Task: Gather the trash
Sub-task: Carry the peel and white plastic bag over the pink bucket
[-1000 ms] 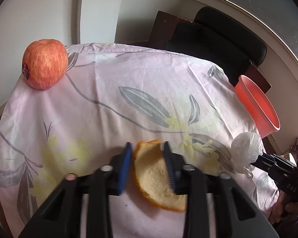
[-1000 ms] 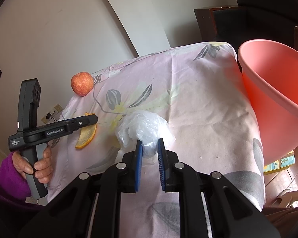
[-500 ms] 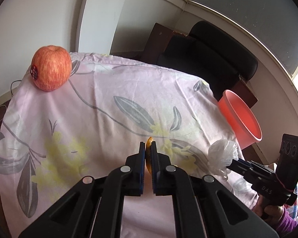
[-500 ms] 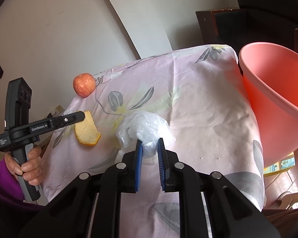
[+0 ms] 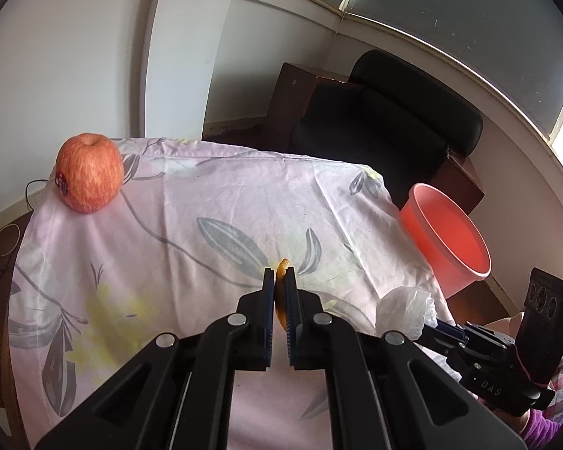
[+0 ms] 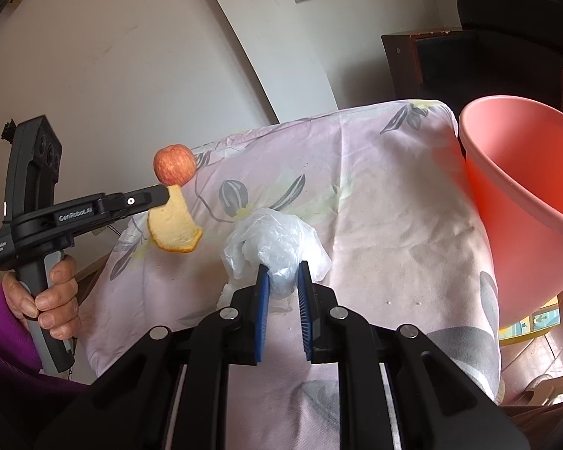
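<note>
The orange peel (image 6: 174, 227) hangs clear of the cloth, pinched by one edge in my left gripper (image 5: 280, 290), whose pads are clenched tight on it; in the left wrist view only a sliver of peel shows between them. My right gripper (image 6: 284, 279) is clamped on a fold of the crumpled clear plastic bag (image 6: 274, 242), which appears to rest on the flowered tablecloth (image 6: 375, 202) near its front edge. So both pieces of rubbish are in my grip, and neither is yet in the pink bucket (image 6: 525, 187) standing just past the table's right edge; what I can see of its inside looks empty. I judge the carrying and dropping remain. The apple (image 5: 89, 172) sits at the far left corner, whole, with a small dark sticker I cannot read. The left gripper's side reads "GenRobot.AI"; the right one's body shows "DAS"
</note>
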A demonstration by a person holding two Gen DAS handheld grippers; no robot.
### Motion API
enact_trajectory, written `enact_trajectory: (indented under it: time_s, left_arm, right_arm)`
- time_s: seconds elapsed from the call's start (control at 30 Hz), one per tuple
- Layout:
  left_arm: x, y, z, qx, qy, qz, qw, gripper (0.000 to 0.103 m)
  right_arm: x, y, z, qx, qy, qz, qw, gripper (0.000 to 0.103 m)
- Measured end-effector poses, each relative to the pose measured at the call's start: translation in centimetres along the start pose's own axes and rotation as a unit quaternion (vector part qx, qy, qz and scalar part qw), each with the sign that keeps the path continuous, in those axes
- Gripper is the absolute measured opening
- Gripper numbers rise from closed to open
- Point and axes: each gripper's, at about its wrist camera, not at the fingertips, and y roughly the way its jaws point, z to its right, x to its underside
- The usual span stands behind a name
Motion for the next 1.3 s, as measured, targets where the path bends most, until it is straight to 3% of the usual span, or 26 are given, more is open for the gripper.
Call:
enact_trajectory:
  time_s: [0.2, 0.4, 0.8, 1.3]
  left_arm:
    - [-0.8, 0.4, 2.0, -0.005, 0.013, -0.001, 0.9999, 0.005]
    - [-2.2, 0.9, 4.1, -0.005, 0.023, 0.002, 0.9997, 0.005]
    - [-4.7, 2.5, 10.8, 0.037, 0.062, 0.016, 0.9973, 0.005]
    - [-7.1, 3.8, 18.2, 0.085, 0.112, 0.037, 0.9893, 0.005]
  right_arm:
    - [-0.3, -1.0, 0.3, -0.02, 0.0, 0.013, 1.0, 0.015]
    - [-2.4, -3.8, 1.6, -0.024, 0.005, 0.053, 0.998, 0.015]
    - [-5.2, -9.7, 7.5, 0.038, 0.046, 0.125, 0.99, 0.015]
    - [-6.3, -12.8, 12.9, 0.094, 0.091, 0.167, 0.977, 0.015]
